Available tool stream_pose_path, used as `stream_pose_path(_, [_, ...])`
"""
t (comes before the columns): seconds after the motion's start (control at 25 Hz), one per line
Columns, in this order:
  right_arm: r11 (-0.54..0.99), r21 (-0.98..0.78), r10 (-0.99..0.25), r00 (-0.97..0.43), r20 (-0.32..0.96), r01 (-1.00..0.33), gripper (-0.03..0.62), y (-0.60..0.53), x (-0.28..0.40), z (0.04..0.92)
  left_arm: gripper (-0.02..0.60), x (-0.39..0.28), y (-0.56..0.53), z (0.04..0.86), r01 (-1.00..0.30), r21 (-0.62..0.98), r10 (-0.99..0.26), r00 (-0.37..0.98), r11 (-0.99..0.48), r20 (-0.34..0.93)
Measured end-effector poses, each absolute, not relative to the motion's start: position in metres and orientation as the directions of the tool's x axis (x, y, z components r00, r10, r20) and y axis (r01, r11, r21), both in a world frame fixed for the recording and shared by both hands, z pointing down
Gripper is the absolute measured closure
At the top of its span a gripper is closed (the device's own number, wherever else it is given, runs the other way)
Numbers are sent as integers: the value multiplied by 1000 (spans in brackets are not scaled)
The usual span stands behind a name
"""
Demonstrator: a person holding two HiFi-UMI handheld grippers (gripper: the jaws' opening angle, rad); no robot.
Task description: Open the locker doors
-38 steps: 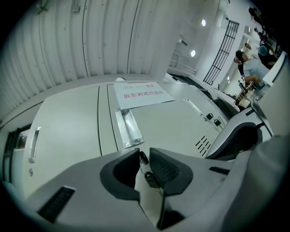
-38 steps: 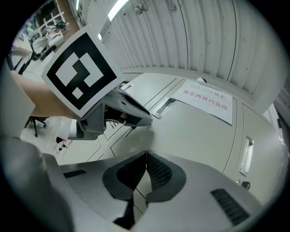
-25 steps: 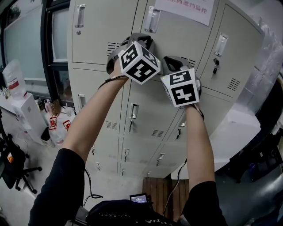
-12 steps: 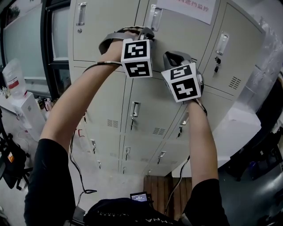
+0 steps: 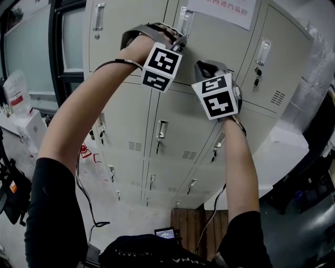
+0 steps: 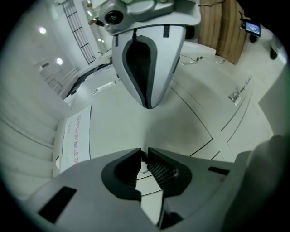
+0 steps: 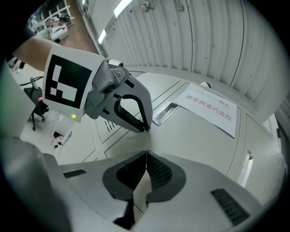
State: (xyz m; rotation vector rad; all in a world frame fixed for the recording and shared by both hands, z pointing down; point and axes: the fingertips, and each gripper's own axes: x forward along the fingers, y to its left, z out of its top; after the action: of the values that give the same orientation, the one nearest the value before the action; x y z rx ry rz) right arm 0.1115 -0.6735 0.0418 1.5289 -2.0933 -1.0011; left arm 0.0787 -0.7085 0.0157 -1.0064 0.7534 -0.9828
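seeing my left claw (image 7: 146, 129) newly rolled over, pinched on the key (image 6: 143, 159), i'd guess the door (image 7: 195, 136) is unlocking; right claw (image 7: 146, 154) closed, empty.

Office locker area, bank of grey metal lockers (image 5: 157, 120), glass partition (image 5: 29, 52), posted paper notice (image 5: 222, 10)

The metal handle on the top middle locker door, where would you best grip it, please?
Mid-length, jaws across its narrow width, coming straight at the front: the handle is a tall, slim upright strip by the left edge of the door, so probably only its short span fits.
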Motion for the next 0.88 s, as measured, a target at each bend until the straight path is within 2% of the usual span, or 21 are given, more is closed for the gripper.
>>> stream_pose_path(0.16, [158,730,-932,-345,-113,-665,565,-674,109,42,525,77,-708,18,419,-878,-925,375,230,-63])
stream_pose_path(0.28, [157,731,-933,-341,-110,-664,565,-676,108,42,525,78,-709,18,390,-893,-922,383,226,-66])
stream_pose_path(0.4, [156,733,-935,-339,-107,-662,565,-677,108,42,512,76,-709,13,282,-928,-910,399,242,-116])
stream_pose_path(0.48, [154,733,-935,-337,-108,-663,565,-678,108,40,466,70,-710,11,189,-958,-905,408,214,-122])
stream_pose_path(0.68, [164,723,-932,-345,-109,-671,565,-682,106,29,437,50,-706,20,-52,-999,-889,457,9,-32])
stream_pose_path(0.88, [210,666,-918,-379,-119,-716,565,-692,95,3,439,41,-701,34,-287,-930,-837,546,-230,38])
